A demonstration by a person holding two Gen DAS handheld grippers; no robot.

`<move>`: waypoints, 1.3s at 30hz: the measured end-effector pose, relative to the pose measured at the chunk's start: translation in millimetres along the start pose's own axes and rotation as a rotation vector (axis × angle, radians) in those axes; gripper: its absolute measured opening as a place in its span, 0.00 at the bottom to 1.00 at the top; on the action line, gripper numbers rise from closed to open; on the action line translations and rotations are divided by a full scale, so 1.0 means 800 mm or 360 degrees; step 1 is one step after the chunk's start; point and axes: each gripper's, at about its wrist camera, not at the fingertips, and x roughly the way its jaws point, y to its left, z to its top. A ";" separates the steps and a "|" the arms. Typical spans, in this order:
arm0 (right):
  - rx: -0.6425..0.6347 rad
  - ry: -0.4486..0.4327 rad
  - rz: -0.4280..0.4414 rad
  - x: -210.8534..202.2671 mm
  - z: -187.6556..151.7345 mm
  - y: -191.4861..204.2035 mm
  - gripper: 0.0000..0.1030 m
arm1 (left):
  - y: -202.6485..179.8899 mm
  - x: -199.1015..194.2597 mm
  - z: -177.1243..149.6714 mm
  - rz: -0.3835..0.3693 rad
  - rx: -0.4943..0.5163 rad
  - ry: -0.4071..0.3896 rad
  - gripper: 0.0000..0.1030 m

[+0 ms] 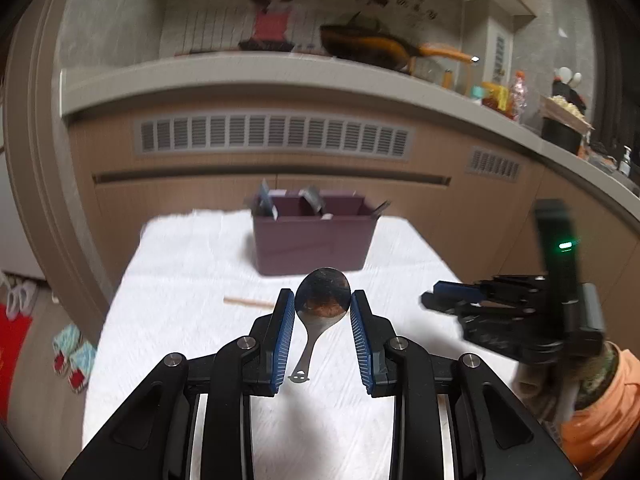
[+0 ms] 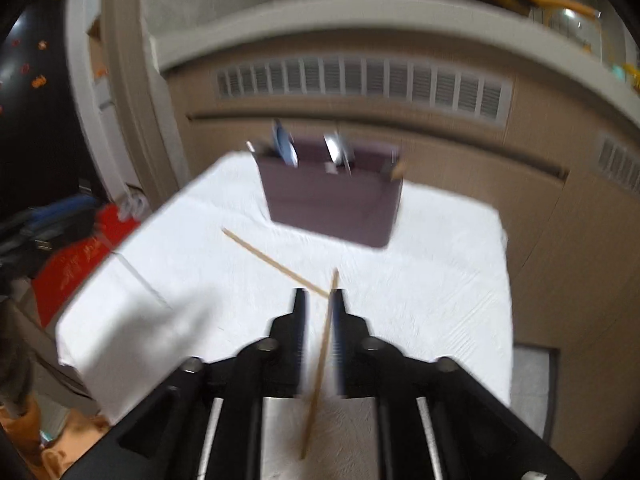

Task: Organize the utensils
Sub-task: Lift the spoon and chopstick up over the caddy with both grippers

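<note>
White cloth point(image 1: 192, 264) is lying under us; we are pinching a shiny metal spoon point(image 1: 323, 300) in our left gripper point(image 1: 323, 300), bowl upward, a pale chopstick point(image 2: 320, 364) in our right gripper point(image 2: 319, 300).

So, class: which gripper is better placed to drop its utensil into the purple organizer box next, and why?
Probably the left gripper: it holds the spoon by the bowl, directly facing the box. The right gripper seems to hold a chopstick, but its view is blurred.
</note>
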 end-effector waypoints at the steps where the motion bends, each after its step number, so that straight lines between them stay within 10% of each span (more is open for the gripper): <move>1: 0.0002 0.0043 0.0001 0.017 -0.002 0.000 0.26 | 0.004 0.006 -0.003 -0.0002 -0.0014 0.0021 0.29; 19: 0.0192 0.0308 -0.0026 0.179 0.010 -0.018 0.21 | 0.041 0.042 -0.027 -0.0067 -0.0102 0.0122 0.29; 22: 0.0131 0.0328 0.0025 0.173 0.009 -0.009 0.06 | 0.037 0.044 -0.027 -0.0069 -0.0094 0.0129 0.29; 39: 0.0012 -0.0145 0.0089 -0.033 0.015 0.015 0.06 | -0.003 0.023 -0.012 -0.0099 0.0006 0.0100 0.29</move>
